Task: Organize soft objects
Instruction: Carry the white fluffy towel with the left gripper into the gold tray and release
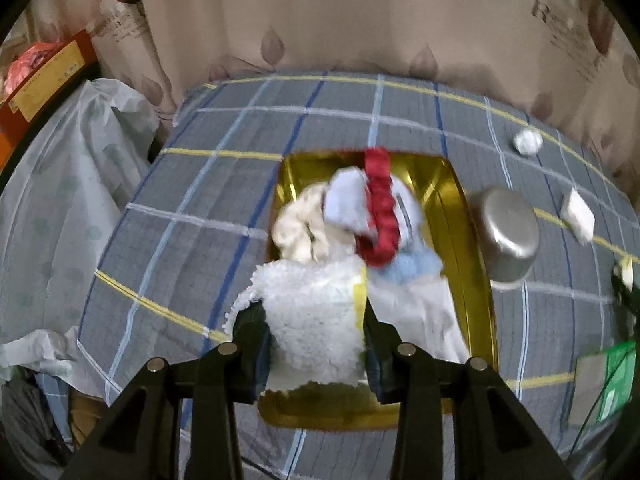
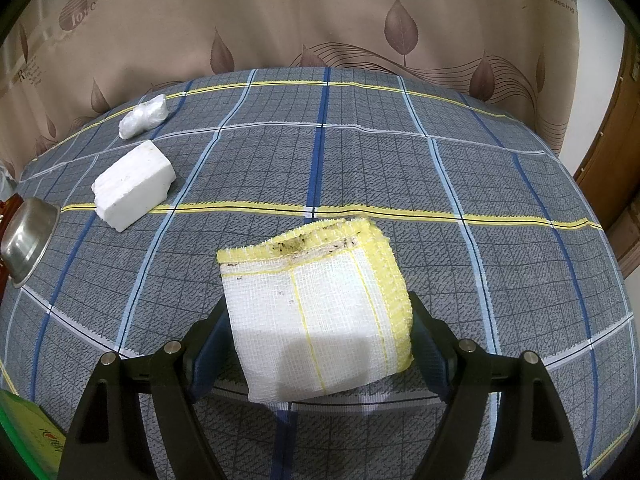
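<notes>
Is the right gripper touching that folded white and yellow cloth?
Touching. The right wrist view shows the right gripper with both fingers pressed against the sides of the folded cloth, no gap visible.

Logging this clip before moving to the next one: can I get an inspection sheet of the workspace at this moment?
Surface: grey plaid cloth with blue, white and yellow lines.
Job's things: gold tray holding a cream fabric piece, red scrunchie and pale blue cloth; fluffy white cloth over the tray; folded white-and-yellow mesh cloth, stained along its yellow edge.
Clutter: overturned steel bowl, white foam block, crumpled plastic wad, green package.
Grippers: left tongs shut on the fluffy white cloth; right tongs shut on the mesh cloth.
Cables: nothing seen.
Surroundings: leaf-print curtain, wooden door frame.
</notes>
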A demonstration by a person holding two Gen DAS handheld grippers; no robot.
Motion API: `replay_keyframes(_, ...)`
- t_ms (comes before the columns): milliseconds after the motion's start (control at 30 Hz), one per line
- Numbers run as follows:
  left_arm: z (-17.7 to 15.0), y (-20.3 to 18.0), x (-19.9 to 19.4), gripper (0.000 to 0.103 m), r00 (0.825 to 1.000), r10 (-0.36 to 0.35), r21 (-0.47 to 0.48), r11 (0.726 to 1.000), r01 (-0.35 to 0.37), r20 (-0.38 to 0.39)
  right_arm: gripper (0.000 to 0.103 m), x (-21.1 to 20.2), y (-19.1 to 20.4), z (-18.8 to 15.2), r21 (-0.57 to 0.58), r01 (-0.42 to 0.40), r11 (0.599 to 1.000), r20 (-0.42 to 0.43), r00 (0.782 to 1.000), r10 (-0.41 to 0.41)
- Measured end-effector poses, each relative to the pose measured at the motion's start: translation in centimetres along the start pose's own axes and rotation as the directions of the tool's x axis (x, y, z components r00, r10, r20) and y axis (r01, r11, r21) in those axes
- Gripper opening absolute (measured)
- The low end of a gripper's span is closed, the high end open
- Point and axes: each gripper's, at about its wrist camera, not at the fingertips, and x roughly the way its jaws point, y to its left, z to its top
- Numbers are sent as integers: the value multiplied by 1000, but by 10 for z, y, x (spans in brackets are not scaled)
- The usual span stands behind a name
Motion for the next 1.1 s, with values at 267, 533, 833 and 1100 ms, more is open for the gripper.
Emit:
replay_keyframes(267, -13, -9, 11, 40, 1000, 16, 14, 1000, -16, -20, 78, 0, 0, 0, 0, 0, 1000, 0, 1000, 0)
replay_keyframes(533, -14, -15, 16, 47, 998, 65, 33, 997, -65, -9, 78, 0, 0, 0, 1, 2, 1000, 1, 1000, -2)
replay_keyframes(833, -20, -12, 9, 54, 995, 95, 61, 994, -96, 12, 78, 1, 1, 0, 0, 3, 1000, 1, 1000, -3)
replay_keyframes(1100, -25, -11, -10, 54, 992, 99, 78, 991, -105, 76, 79, 0, 2, 1, 1, 4, 1000, 0, 1000, -4)
